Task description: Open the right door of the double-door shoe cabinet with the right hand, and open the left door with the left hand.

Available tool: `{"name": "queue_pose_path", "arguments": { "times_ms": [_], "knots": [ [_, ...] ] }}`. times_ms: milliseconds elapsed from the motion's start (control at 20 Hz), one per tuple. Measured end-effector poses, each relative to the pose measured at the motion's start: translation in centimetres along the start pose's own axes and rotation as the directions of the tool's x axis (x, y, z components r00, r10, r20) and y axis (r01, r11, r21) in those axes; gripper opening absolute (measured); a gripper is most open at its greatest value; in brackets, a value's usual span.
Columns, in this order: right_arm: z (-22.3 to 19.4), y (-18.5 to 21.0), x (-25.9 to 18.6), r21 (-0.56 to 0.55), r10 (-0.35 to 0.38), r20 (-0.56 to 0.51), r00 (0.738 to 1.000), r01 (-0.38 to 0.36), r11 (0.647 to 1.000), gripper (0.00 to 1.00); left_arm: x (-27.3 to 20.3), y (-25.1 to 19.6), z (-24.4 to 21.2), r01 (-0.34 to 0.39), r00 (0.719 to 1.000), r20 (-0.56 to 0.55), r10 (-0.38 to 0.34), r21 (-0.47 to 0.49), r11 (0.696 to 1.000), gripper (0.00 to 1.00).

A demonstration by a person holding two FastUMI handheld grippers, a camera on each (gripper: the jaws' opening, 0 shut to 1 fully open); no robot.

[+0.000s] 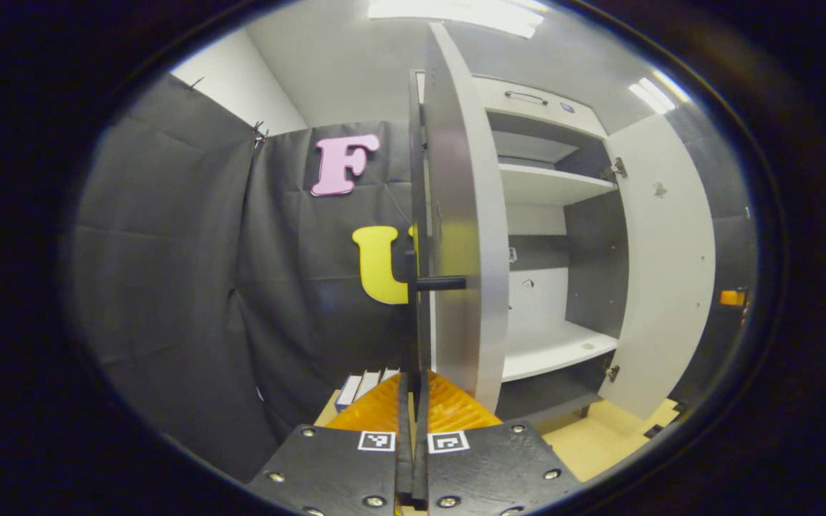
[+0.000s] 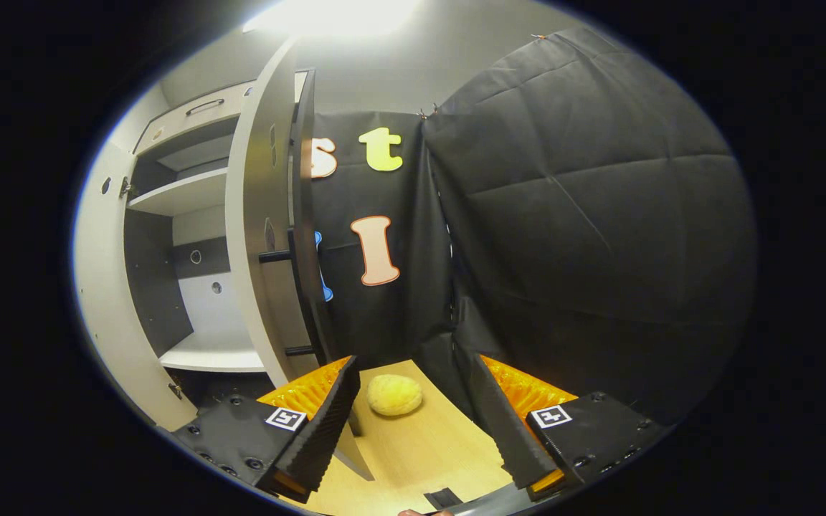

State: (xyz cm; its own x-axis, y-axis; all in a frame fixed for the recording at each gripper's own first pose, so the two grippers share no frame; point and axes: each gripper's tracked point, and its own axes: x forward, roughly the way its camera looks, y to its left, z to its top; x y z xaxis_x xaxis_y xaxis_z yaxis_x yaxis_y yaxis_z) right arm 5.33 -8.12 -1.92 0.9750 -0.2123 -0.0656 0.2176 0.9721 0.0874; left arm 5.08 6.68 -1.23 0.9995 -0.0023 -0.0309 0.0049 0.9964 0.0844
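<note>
Left gripper (image 1: 411,401): bottom centre of the left gripper view; fingers drawn together on the thin dark handle bar (image 1: 417,215) of the left door, which runs up between them.
Left door (image 1: 464,236): swung out edge-on, just right of the handle bar; a short dark post joins bar to panel.
Cabinet interior (image 1: 549,272): right of the left door; pale shelves (image 1: 553,183) above and below, dark side and back panels.
Drawer front (image 1: 528,100): along the cabinet top, with a small handle.
Right door (image 1: 664,265): right of the interior in the left gripper view, standing wide open on its hinges.
Right door, right gripper view (image 2: 259,215): left of centre, open, edge-on, its dark handle bar (image 2: 305,215) on the side facing the booth wall.
Right gripper (image 2: 413,423): bottom of the right gripper view; fingers spread well apart, holding nothing, near but clear of the right door.
Yellow round object (image 2: 394,395): on the wooden tabletop (image 2: 413,459), between the right gripper's fingers in the picture, farther off.
</note>
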Motion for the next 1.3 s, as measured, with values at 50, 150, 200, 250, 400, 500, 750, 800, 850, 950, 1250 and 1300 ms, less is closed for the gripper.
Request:
{"name": "queue_pose_path", "arguments": {
  "times_ms": [50,150,200,250,400,500,750,800,850,950,1250,1300],
  "knots": [
    [-0.3,0.2,-0.2,-0.008,0.007,-0.008,1.0,-0.007,1.0,0.98,-0.5,-0.1,0.2,-0.007,1.0,-0.001,0.007,0.008,1.0,0.02],
    [-0.8,0.7,-0.7,-0.03,0.019,-0.023,1.0,-0.02,0.999,0.98,-1.8,1.1,0.3,-0.058,0.998,-0.013,0.059,0.043,0.997,0.02],
    [-1.0,0.9,-0.8,-0.038,0.027,-0.03,0.999,-0.028,0.999,0.98,-2.4,1.4,0.2,-0.082,0.996,-0.023,0.083,0.052,0.995,0.01],
    [-1.1,1.4,-0.9,-0.041,0.039,-0.037,0.999,-0.04,0.998,0.98,-3.0,1.5,0.1,-0.099,0.994,-0.029,0.101,0.048,0.994,0.0],
    [-1.2,3.1,-1.2,-0.027,0.08,-0.049,0.996,-0.081,0.996,0.98,-4.9,1.4,0.6,-0.12,0.993,-0.021,0.12,0.006,0.993,0.02],
    [-1.7,4.8,-1.6,-0.044,0.114,-0.063,0.991,-0.117,0.992,1.0,-6.4,1.9,1.1,-0.159,0.987,0.011,0.16,-0.015,0.987,0.14],
    [-1.1,6.9,-2.7,-0.094,0.147,-0.052,0.988,-0.152,0.984,0.98,-9.0,3.0,2.6,-0.271,0.958,0.097,0.271,-0.01,0.962,0.99],
    [-0.9,7.5,-2.8,-0.085,0.158,-0.042,0.987,-0.161,0.983,0.98,-8.8,2.5,2.4,-0.263,0.96,0.095,0.263,-0.011,0.965,0.98],
    [-0.5,8.1,-2.9,-0.079,0.166,-0.031,0.986,-0.168,0.983,0.98,-8.9,1.9,2.3,-0.256,0.962,0.097,0.257,-0.018,0.966,0.98],
    [0.0,8.7,-3.0,-0.07,0.169,-0.016,0.986,-0.17,0.983,0.98,-9.4,-0.3,2.4,-0.236,0.966,0.104,0.238,-0.031,0.971,0.99],
    [0.2,11.0,-2.3,-0.102,0.217,0.011,0.976,-0.215,0.971,0.98,-8.4,-9.8,1.1,-0.084,0.992,0.094,0.088,-0.05,0.995,0.99],
    [-0.1,11.5,-2.3,-0.114,0.23,0.006,0.973,-0.228,0.967,0.98,-8.0,-10.8,0.8,-0.061,0.994,0.09,0.065,-0.041,0.997,0.99]
  ]
}}
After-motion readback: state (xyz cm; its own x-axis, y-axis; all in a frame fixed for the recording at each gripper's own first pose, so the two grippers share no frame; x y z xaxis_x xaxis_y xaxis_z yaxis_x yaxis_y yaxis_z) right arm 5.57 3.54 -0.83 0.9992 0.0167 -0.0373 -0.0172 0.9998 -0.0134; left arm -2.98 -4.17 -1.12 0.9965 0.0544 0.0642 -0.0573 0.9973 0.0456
